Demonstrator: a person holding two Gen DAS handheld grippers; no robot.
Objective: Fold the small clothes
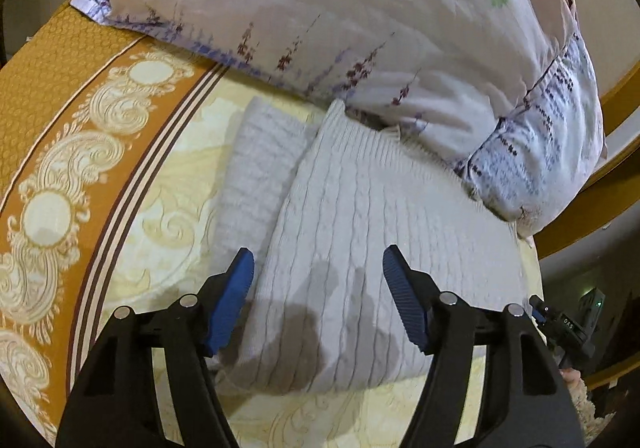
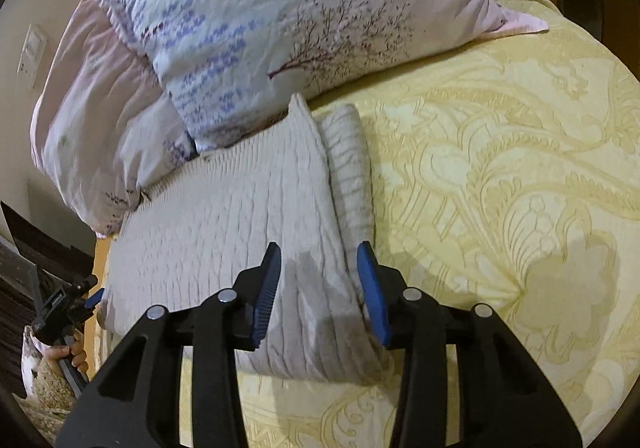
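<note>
A folded white cable-knit sweater [image 1: 360,232] lies on the bed, its far edge against a pillow, with a folded sleeve strip [image 1: 260,168] along one side. My left gripper [image 1: 318,254] hovers open over the sweater's near part, nothing between its blue pads, and casts a shadow on the knit. In the right wrist view the same sweater [image 2: 224,216] fills the middle. My right gripper [image 2: 319,248] is open above its near right corner, beside the sleeve strip [image 2: 352,168]. Neither gripper touches the cloth.
A floral pillow [image 1: 320,8] lies behind the sweater and appears again as the pillow [image 2: 260,16] in the right wrist view. The yellow patterned bedspread [image 2: 500,168] stretches to the right, with an orange border [image 1: 60,120] on the left. A hand [image 2: 72,356] holds the other gripper [image 2: 64,304].
</note>
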